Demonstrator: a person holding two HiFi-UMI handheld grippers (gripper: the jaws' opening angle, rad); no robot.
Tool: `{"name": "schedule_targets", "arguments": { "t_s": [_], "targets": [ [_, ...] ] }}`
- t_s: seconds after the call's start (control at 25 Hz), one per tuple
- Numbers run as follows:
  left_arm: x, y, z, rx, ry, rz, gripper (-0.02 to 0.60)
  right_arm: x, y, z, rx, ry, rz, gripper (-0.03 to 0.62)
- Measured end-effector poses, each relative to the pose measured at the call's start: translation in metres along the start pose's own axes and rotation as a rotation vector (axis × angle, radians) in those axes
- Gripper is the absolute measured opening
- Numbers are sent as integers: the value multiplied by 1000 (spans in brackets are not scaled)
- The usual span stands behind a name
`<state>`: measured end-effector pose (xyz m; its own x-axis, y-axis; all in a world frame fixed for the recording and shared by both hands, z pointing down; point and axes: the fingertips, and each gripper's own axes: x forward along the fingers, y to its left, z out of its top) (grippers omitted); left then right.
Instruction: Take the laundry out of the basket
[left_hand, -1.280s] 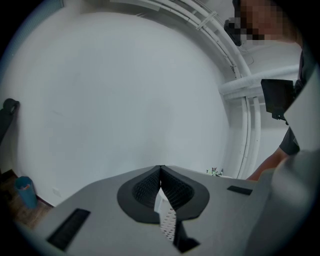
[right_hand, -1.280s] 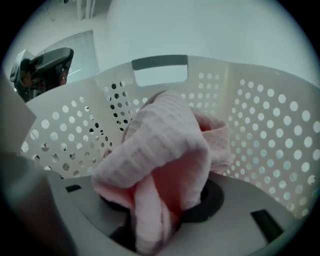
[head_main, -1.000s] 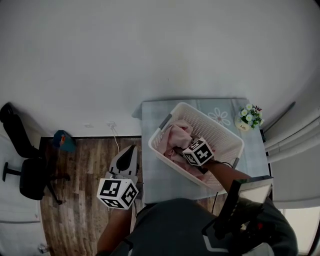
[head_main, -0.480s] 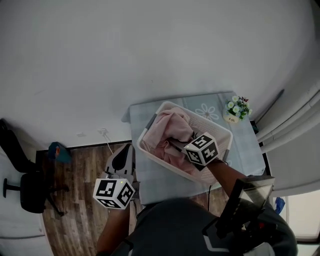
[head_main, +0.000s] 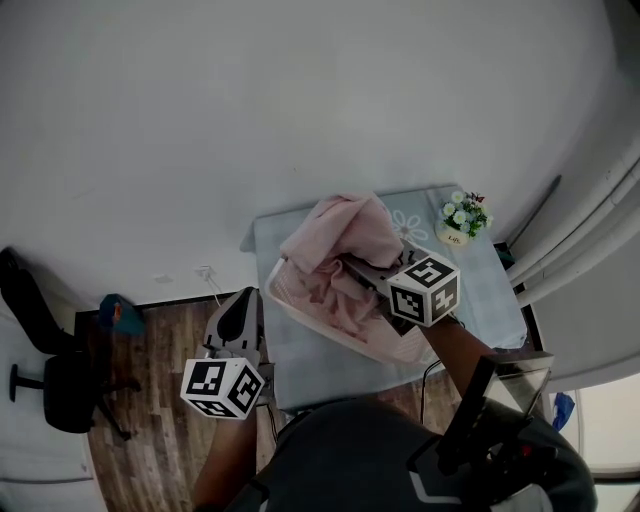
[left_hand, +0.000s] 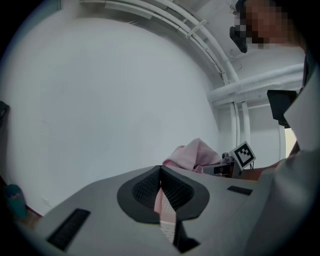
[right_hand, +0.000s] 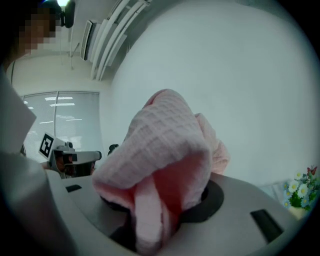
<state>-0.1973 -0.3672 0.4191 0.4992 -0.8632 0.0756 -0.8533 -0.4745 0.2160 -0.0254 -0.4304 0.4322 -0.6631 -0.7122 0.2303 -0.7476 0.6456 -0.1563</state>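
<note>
A white mesh laundry basket (head_main: 277, 292) stands on a pale blue table (head_main: 300, 365) with pink laundry still inside. My right gripper (head_main: 362, 270) is shut on a pink cloth (head_main: 345, 232) and holds it bunched up above the basket. In the right gripper view the cloth (right_hand: 167, 145) drapes over the jaws and fills the right gripper (right_hand: 161, 202). My left gripper (head_main: 242, 308) hangs off the table's left side over the wooden floor, its tips together, holding nothing. From the left gripper (left_hand: 161, 186) view the raised cloth (left_hand: 196, 152) shows ahead.
A small pot of flowers (head_main: 460, 218) sits on the table's far right corner. A black office chair (head_main: 45, 370) and a small blue thing (head_main: 116, 312) stand on the floor at the left. A white wall lies behind the table.
My right gripper has risen with the pink cloth, lifting it from inside the basket to above the rim. The left gripper has shifted only a little.
</note>
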Motion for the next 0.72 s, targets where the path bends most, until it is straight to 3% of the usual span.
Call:
{"name": "schedule_targets", "arguments": {
  "t_s": [0.4, 0.72],
  "targets": [
    [17, -44, 17, 20, -29, -47, 9, -73, -13, 87, 11, -180, -19, 235],
    [10, -61, 29, 25, -70, -118, 9, -131, 5, 158, 16, -335, -56, 235]
  ]
}}
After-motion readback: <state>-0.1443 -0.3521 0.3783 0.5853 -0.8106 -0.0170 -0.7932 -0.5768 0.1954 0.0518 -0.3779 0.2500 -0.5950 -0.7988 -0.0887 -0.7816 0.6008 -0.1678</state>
